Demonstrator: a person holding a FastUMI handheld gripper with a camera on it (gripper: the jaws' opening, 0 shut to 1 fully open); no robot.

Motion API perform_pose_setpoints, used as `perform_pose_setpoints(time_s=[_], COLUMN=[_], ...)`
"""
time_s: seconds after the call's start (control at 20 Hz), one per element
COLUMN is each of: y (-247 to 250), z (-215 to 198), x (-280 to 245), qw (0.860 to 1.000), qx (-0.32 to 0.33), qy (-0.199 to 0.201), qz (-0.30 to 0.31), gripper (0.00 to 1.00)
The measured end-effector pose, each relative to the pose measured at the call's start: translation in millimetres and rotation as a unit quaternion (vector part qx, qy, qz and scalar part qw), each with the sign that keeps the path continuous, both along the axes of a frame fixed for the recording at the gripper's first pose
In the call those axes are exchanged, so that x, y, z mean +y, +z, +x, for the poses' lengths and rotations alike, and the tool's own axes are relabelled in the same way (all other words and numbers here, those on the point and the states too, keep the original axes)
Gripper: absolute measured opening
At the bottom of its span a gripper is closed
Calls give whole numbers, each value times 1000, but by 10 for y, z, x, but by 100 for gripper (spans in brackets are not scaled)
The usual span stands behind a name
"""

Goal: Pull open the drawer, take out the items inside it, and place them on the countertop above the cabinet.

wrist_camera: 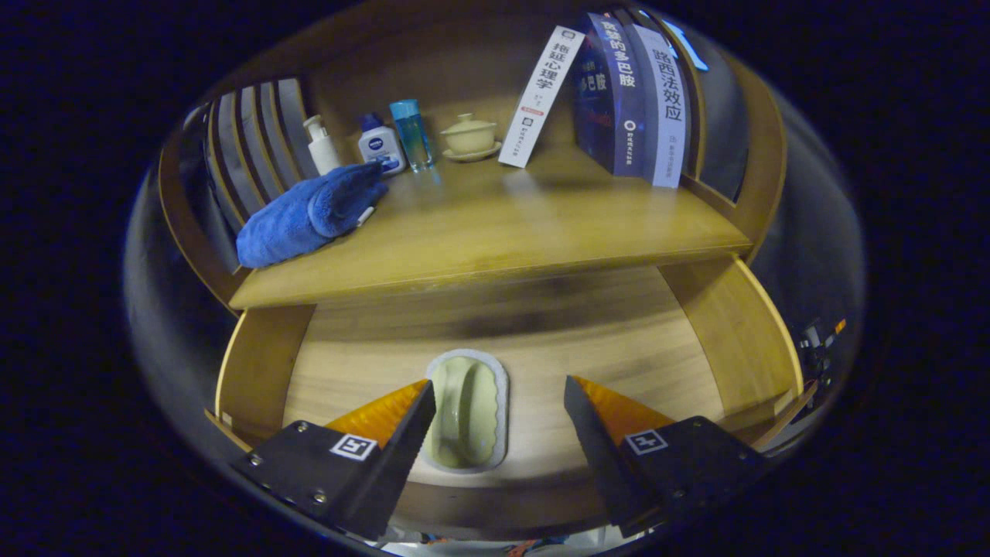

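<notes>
The claw (499,422) is seen spread wide, its two dark, saw-toothed fingers (410,441) parted and nothing pressed between them. In the gap, lying closer to the left finger than to the right, a pale green dish (468,414) with a raised bar-like handle along its middle and a lighter rim is found on the floor of the drawer (619,348); its left edge is partly covered by the left fingertip, though whether they touch cannot be told. The drawer is pulled open, a shallow wooden box with light, grained boards and plain side walls, and the dish is the one thing seen inside it. Above the drawer the wooden bench (495,232) of the cabinet is spread, smooth and slightly glossy. On its left side a rolled blue towel (309,213) of soft, fuzzy cloth is laid. Behind it, a white pump bottle (321,145), a small white bottle with a blue cap (379,143) and a clear blue bottle (410,133) are stood in a row, with a pale green lidded cup on a saucer (469,138) beside them. Further right, a white book (541,97) is leaned at a slant, and two dark blue books (630,97) are stood upright against the slatted wooden side.
</notes>
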State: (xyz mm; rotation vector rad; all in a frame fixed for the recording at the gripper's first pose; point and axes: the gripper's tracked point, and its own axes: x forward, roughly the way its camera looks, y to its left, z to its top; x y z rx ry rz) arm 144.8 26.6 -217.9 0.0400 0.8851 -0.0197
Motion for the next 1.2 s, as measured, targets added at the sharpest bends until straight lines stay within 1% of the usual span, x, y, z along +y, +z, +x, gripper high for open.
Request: perform_pose_setpoints(time_s=[0.1,0.15,0.2,0.3,0.35,0.45,0.5,0.55,0.6,0.7,0.8,1.0,1.2], y=[-68,-115,-157,-287,-378,-380,-294,-357,-375,-366,-336,-151,132], z=[18,21,37,35,32,74,34,102,104,114,114,76,6], x=[91,149,206,251,267,283,300,299,294,293,276,263,349], qw=[1000,1000,1000,999,998,998,997,998,997,998,998,997,995], qx=[9,17,21,30,40,30,29,23,25,21,10,-23,-64], qy=[8,15,17,31,34,43,46,44,48,50,44,56,67], qz=[0,1,2,-18,-30,-47,-47,-47,-46,-41,-36,-38,-24], gripper=[93,88,86,86,72,44,34,23,21,21,13,13,13])
